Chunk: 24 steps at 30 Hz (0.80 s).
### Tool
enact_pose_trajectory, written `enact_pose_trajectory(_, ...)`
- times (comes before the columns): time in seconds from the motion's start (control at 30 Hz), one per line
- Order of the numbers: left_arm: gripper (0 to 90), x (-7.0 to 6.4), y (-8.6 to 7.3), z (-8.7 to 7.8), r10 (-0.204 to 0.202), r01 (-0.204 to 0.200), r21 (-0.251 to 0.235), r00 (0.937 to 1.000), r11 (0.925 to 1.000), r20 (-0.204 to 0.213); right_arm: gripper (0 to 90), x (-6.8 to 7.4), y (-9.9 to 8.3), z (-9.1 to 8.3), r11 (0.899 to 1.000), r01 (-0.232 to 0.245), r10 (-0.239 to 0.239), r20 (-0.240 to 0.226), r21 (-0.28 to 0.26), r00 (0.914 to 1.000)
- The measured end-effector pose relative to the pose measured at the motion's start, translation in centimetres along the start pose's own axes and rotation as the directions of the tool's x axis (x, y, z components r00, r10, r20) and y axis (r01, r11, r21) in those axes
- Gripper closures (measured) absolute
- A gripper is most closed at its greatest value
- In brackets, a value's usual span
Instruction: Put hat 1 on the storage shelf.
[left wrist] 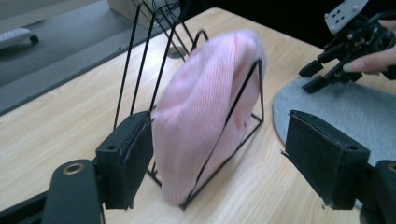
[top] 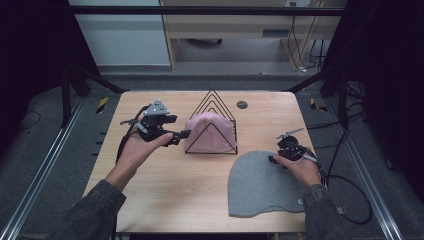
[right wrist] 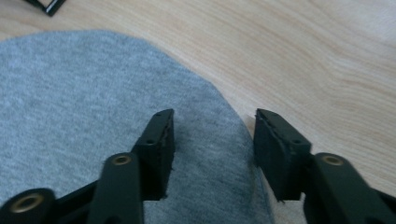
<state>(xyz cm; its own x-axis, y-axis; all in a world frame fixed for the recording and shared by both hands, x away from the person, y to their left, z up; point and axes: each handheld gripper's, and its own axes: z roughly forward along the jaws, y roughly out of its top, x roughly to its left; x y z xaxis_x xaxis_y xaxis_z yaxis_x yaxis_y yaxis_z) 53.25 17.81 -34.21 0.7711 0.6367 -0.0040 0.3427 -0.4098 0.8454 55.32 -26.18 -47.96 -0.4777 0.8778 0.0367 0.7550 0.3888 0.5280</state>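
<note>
A pink knit hat [top: 210,132] [left wrist: 210,107] stands upright in a black wire rack [top: 212,91] [left wrist: 131,46] at the middle of the wooden table. My left gripper [top: 181,137] [left wrist: 224,158] is open just left of the rack, its jaws pointing at the hat's edge without touching it. A grey knit hat [top: 260,182] [left wrist: 345,107] [right wrist: 84,93] lies flat at the front right. My right gripper [top: 272,159] [right wrist: 212,140] is open and hovers low over the grey hat's upper right rim, one jaw over the fabric and one near its edge.
A small dark round disc [top: 242,104] sits on the table behind the rack. Bare wood [top: 165,190] spreads across the front left. Black cables [top: 350,200] trail off the right edge, and metal frame rails flank the table.
</note>
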Motion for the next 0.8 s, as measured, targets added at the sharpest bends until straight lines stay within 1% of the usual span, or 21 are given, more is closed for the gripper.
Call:
enact_pose_trajectory(0.1,22.4,0.2,-1.0,-0.5,0.003,-0.003,0.022,0.9998,0.9998,-0.018,58.3,0.0,-0.1,-0.1,1.0,0.007,-0.007,0.005,0.002,1.0)
enact_pose_trajectory(0.23,21.5,0.2,-2.1,-1.1,-0.008,0.008,0.027,0.9997,0.9996,-0.024,73.2,0.2,-0.2,-0.3,1.0,0.027,-0.027,-0.025,0.014,0.9993)
enact_pose_trajectory(0.27,21.4,0.2,-2.3,-1.2,-0.01,0.01,0.026,0.9998,0.9996,-0.02,76.7,0.3,-0.2,-0.3,0.999,0.037,-0.037,-0.034,0.013,0.9988)
enact_pose_trajectory(0.33,21.1,0.2,-2.9,-1.5,-0.018,0.018,0.024,0.9998,0.9996,-0.013,81.8,0.4,-0.3,-0.3,0.999,0.035,-0.035,-0.043,0.012,0.9985)
enact_pose_trajectory(0.4,20.7,0.2,-3.6,-1.7,-0.027,0.027,0.025,0.9996,0.9993,0.001,84.1,0.4,-0.4,-0.5,0.999,0.042,-0.042,-0.052,0.005,0.9977)
enact_pose_trajectory(0.43,19.6,0.1,-3.9,-1.8,-0.029,0.029,0.03,0.9995,0.9991,0.009,84.6,0.5,-0.5,-0.9,0.998,0.048,-0.049,-0.054,-0.028,0.9973)
enact_pose_trajectory(0.47,19.6,0.1,-4.3,-1.8,-0.03,0.029,0.037,0.9994,0.9989,0.018,84.6,0.5,-0.5,-0.9,0.998,0.048,-0.049,-0.054,-0.028,0.9973)
enact_pose_trajectory(0.5,18.8,0.0,-4.7,-1.8,-0.03,0.029,0.045,0.9992,0.9986,0.026,84.7,0.7,-0.5,-1.4,0.998,0.046,-0.049,-0.062,-0.047,0.9969)
enact_pose_trajectory(0.6,17.1,-0.2,-5.8,-1.8,-0.029,0.025,0.072,0.9983,0.9971,0.051,84.9,1.4,-0.6,-3.1,0.991,0.068,-0.077,-0.081,-0.111,0.9937)
enact_pose_trajectory(0.63,16.5,-0.3,-6.1,-1.7,-0.03,0.026,0.078,0.998,0.9966,0.055,85.0,1.8,-0.6,-3.9,0.987,0.084,-0.095,-0.084,-0.135,0.9919)
enact_pose_trajectory(0.67,16.4,-0.4,-6.4,-1.6,-0.03,0.024,0.085,0.9977,0.9961,0.061,85.1,2.1,-0.6,-4.4,0.983,0.098,-0.112,-0.081,-0.154,0.9904)
enact_pose_trajectory(0.7,16.3,-0.6,-6.8,-1.4,-0.029,0.022,0.093,0.997,0.9954,0.071,85.1,2.5,-0.6,-5.0,0.978,0.109,-0.126,-0.088,-0.178,0.9881)
enact_pose_trajectory(0.8,16.2,-1.1,-7.4,-1.1,-0.019,0.009,0.117,0.9957,0.9931,0.091,85.3,3.9,-0.3,-7.0,0.961,0.151,-0.177,-0.099,-0.231,0.9792)
